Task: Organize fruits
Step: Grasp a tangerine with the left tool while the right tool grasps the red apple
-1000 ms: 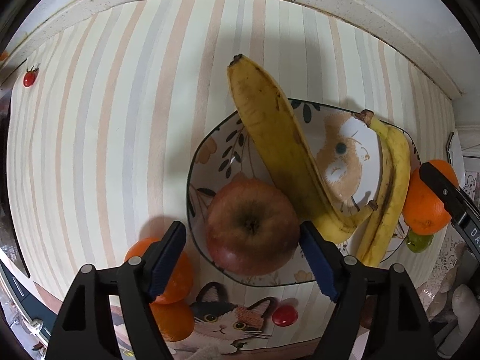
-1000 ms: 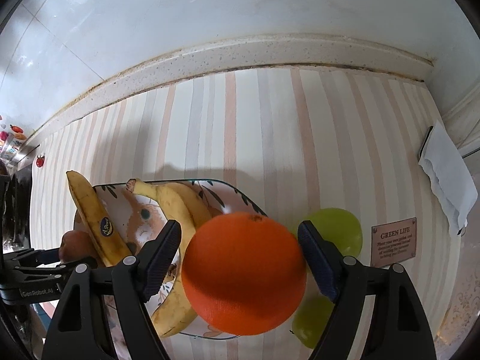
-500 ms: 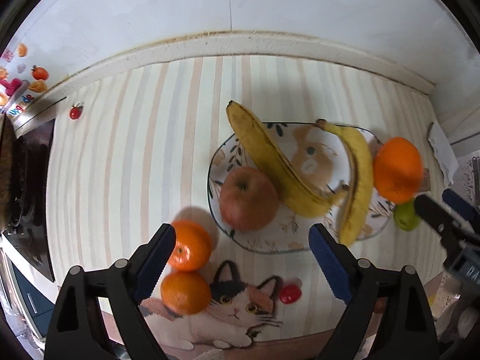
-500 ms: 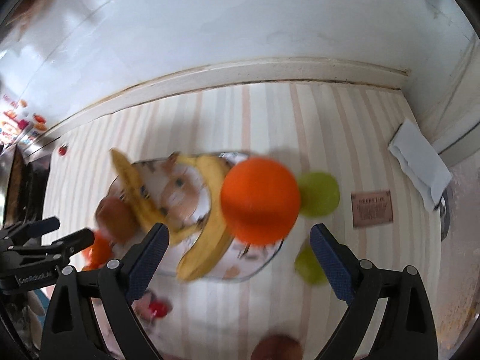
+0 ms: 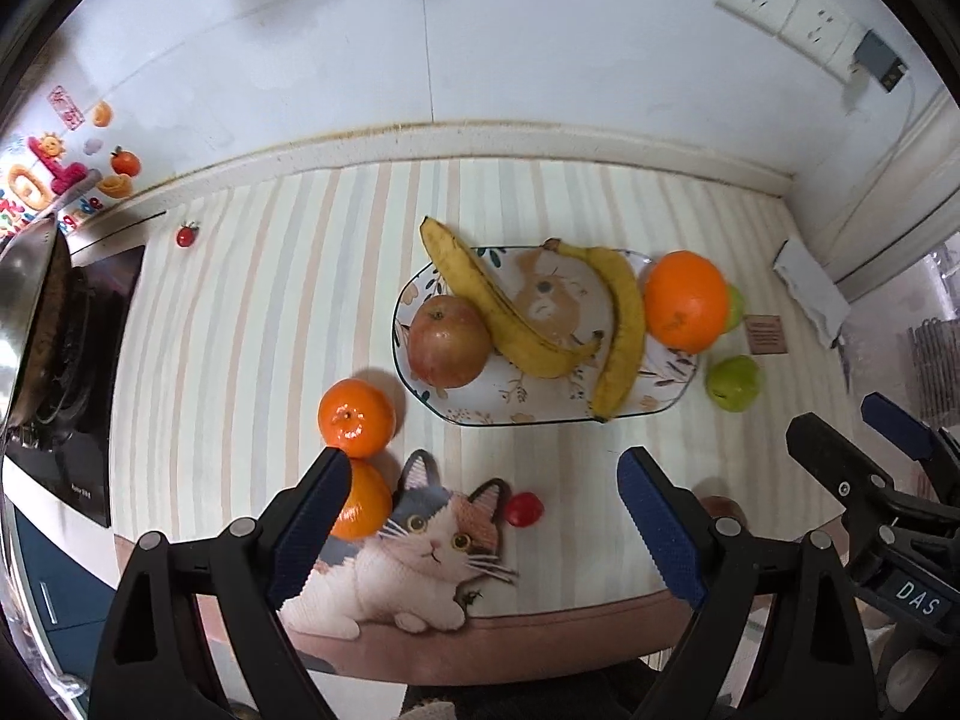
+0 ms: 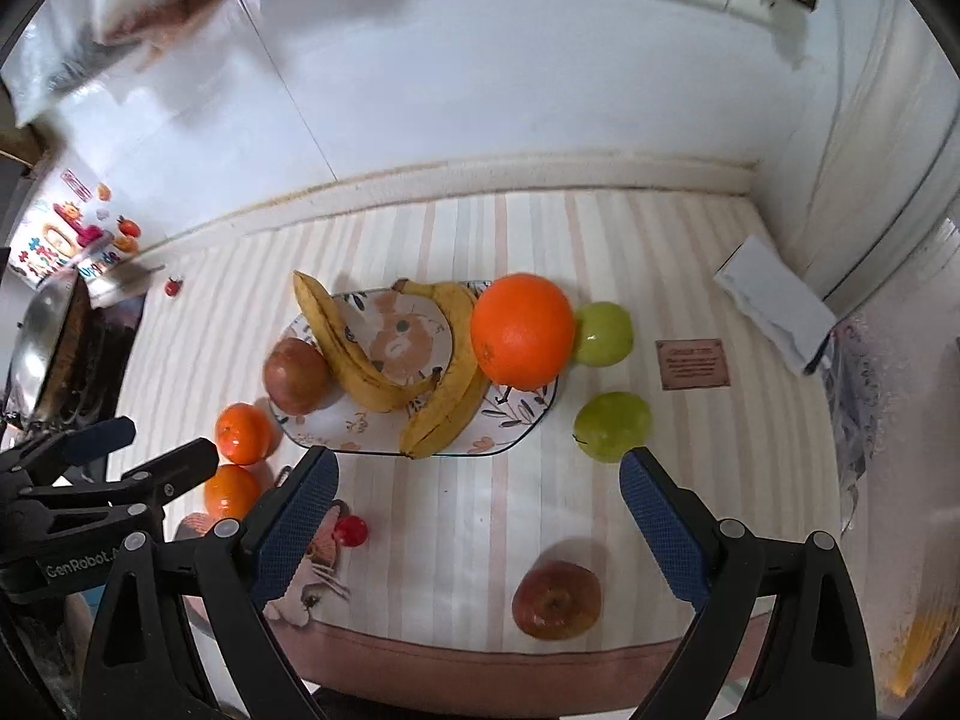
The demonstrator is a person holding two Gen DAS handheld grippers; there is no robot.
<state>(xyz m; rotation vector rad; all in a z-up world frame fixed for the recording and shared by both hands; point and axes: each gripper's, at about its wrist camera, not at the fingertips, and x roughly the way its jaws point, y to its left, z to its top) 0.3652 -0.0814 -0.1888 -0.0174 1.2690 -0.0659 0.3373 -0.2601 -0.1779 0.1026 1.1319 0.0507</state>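
Note:
A patterned plate (image 5: pixel 522 402) holds a red apple (image 5: pixel 449 341), two bananas (image 5: pixel 498 306) and, at its right end, a big orange (image 5: pixel 684 297). My left gripper (image 5: pixel 485 468) hangs open and empty high above the mat, in front of the plate. My right gripper (image 6: pixel 480 462) is open and empty too, also well above the table. Below it lie the orange (image 6: pixel 522 330), two green apples (image 6: pixel 612 425) to the plate's right, and a second red apple (image 6: pixel 557 600) near the front edge. Two mandarins (image 5: pixel 356 417) sit left of the plate.
A cherry tomato (image 5: pixel 523 509) lies by the cat picture (image 5: pixel 420 546) on the striped mat. A stove with a pan (image 5: pixel 54 324) stands at the left. A folded white cloth (image 5: pixel 810 294) and a small brown sign (image 5: pixel 765 335) lie at the right. Behind is a white wall with sockets (image 5: pixel 780 0).
Both grippers have risen and drawn back from the plate with their jaws spread wider. The apple and the orange that were between the jaws now rest on the plate.

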